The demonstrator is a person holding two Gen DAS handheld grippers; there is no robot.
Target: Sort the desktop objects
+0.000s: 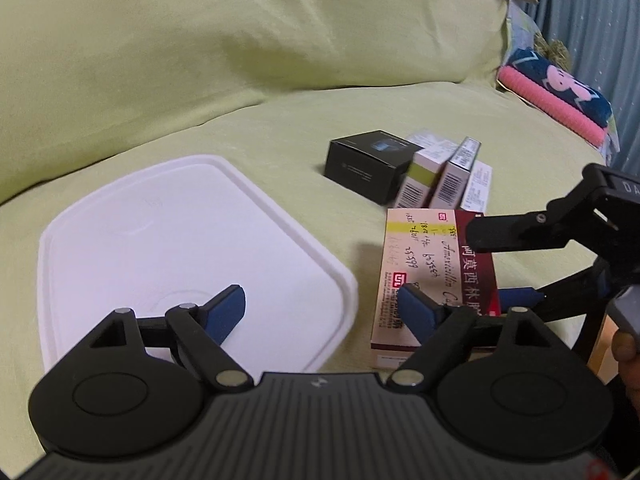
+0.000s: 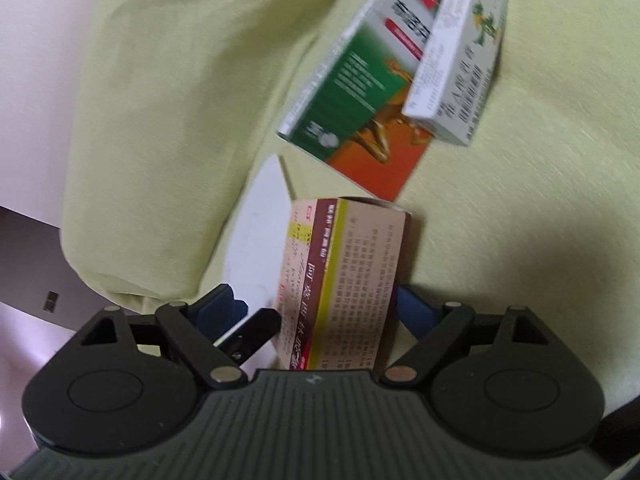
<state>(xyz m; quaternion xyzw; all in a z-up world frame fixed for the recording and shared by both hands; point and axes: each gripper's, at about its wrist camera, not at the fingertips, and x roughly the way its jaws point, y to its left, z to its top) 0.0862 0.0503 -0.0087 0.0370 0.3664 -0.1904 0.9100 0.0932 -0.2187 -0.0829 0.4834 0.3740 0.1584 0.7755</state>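
Right hand-held gripper (image 2: 316, 312) straddles the red box (image 2: 344, 280) beside the white lid (image 1: 180, 248), jaws wide, pads not clearly pressing. Left hand-held gripper (image 1: 320, 312) hangs open. Nothing lies on the lid; other boxes (image 1: 420, 172) beyond it look unsorted.

A pale green cloth cover (image 1: 280, 128) is lying soft and matt, faintly woven, wrinkling into folds. On it, a white plastic lid (image 1: 176, 248) is showing a smooth, satiny face. Just right of the lid, the amoxicillin box (image 1: 436, 276) is looking like thin printed card, slightly glossy, with ink scrawl. Beyond the lid, a black carton (image 1: 368, 164) is giving off a dull sheen. The left gripper (image 1: 320, 312) is wearing matt black plastic, blue rubbery pads and shiny metal pins.
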